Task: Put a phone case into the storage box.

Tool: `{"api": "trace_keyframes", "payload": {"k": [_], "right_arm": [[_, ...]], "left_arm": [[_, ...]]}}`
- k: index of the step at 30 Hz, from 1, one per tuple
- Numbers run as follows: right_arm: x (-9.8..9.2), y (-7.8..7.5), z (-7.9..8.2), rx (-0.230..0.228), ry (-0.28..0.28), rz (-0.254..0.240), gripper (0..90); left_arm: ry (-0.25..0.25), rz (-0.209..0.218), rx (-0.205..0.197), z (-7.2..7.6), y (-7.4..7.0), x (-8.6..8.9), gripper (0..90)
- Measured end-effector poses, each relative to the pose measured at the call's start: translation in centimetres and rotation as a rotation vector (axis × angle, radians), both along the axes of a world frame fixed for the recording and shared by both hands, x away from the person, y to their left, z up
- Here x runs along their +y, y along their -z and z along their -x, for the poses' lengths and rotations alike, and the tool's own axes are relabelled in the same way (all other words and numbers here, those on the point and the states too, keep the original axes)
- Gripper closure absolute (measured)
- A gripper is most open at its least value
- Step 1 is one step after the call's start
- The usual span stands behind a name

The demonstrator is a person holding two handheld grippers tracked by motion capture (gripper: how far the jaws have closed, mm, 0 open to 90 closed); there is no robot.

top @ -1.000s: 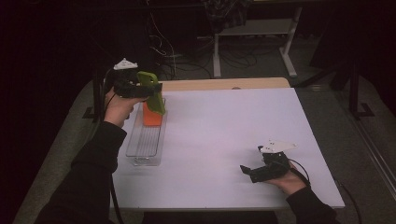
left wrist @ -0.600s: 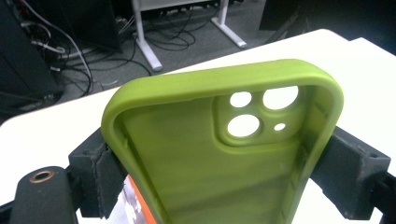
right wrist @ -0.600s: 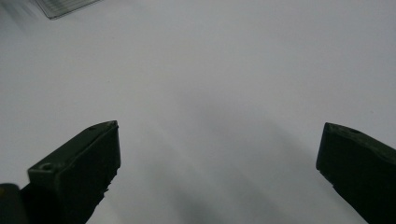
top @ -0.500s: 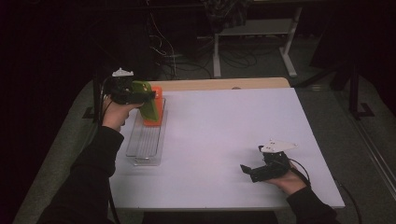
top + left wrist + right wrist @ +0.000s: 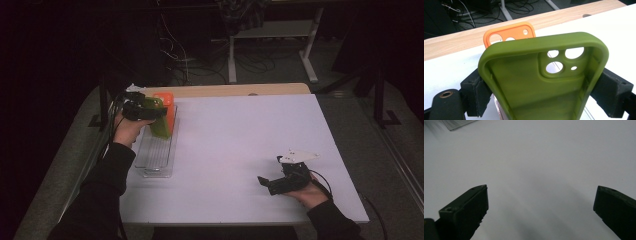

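My left gripper [image 5: 150,114] is shut on a green phone case [image 5: 161,121], its pads pressing on the case's two long edges [image 5: 544,82]. It holds the case tilted, low over the far end of a clear plastic tray [image 5: 157,161] at the table's left. Just behind the green one, at that far end, an orange phone case [image 5: 168,101] stands with its camera holes [image 5: 509,33] at the top. Whether the two cases touch I cannot tell. My right gripper [image 5: 265,182] rests near the front right of the table with open, empty jaws [image 5: 541,202].
The white table top [image 5: 240,140] has a wooden strip [image 5: 225,90] along its far edge. A corner of the tray [image 5: 459,123] shows far off in the right gripper view. Cables and a metal stand [image 5: 270,35] lie on the dark floor beyond the table.
My left gripper has come down with the green case, from above the orange case to just in front of it, low over the tray. The right gripper has not moved.
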State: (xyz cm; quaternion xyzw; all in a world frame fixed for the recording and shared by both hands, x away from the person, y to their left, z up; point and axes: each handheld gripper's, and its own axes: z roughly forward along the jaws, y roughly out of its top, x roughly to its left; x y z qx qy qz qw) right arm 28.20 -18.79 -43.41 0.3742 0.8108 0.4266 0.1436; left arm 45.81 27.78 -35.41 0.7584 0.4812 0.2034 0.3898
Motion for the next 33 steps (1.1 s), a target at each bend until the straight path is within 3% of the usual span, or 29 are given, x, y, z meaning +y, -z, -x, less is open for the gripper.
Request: {"api": "trace_keyframes", "payload": {"k": [16, 33], "right_arm": [[-0.1, -0.1, 0.1, 0.006, 0.002, -0.002, 0.0], [-0.1, -0.1, 0.1, 0.005, 0.004, 0.001, 0.0]], "left_arm": [[-0.036, -0.063, 0.005, -1.1, 1.4, -0.7, 12.5], [-0.081, -0.020, -0.017, -2.4, 2.6, -0.9, 11.1]]}}
